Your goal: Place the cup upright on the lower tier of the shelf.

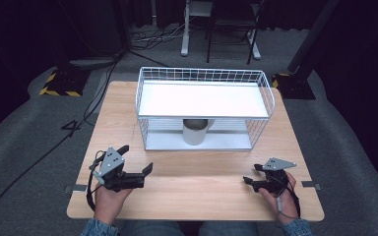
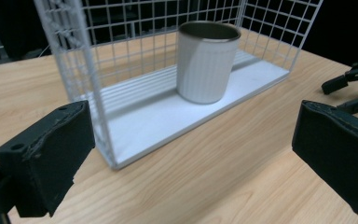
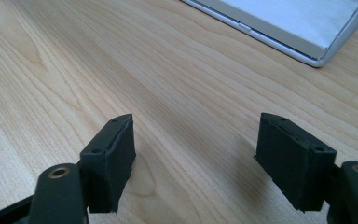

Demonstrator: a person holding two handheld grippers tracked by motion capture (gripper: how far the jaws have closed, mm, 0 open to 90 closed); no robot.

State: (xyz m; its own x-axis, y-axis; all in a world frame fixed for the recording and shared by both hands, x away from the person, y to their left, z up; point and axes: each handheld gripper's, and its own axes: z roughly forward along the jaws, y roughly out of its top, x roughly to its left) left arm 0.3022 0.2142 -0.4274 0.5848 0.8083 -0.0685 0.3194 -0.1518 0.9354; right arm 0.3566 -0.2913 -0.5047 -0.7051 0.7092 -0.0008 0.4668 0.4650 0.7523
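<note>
A white wire rack [image 1: 142, 98] with two shelves stands at the back middle of the wooden table [image 1: 197, 196]. On its lower shelf [image 2: 168, 112] a metal cup [image 1: 195, 130] [image 2: 207, 60] stands upright and empty. My left gripper [image 1: 137, 158] [image 2: 198, 140] sits open in front of the rack's left end, jaws wide apart and aimed toward the cup, holding nothing. My right gripper [image 1: 252, 174] [image 3: 198, 140] rests low over the table at the front right, open and empty. It also appears at the right edge of the left gripper view as the right gripper [image 2: 354, 84].
The rack's top shelf [image 1: 202, 98] is a bare white board. The corner of the rack's base [image 3: 298, 32] lies beyond my right jaws. Grey carpet, cables [image 1: 39, 157] and chair legs [image 1: 231, 44] surround the table.
</note>
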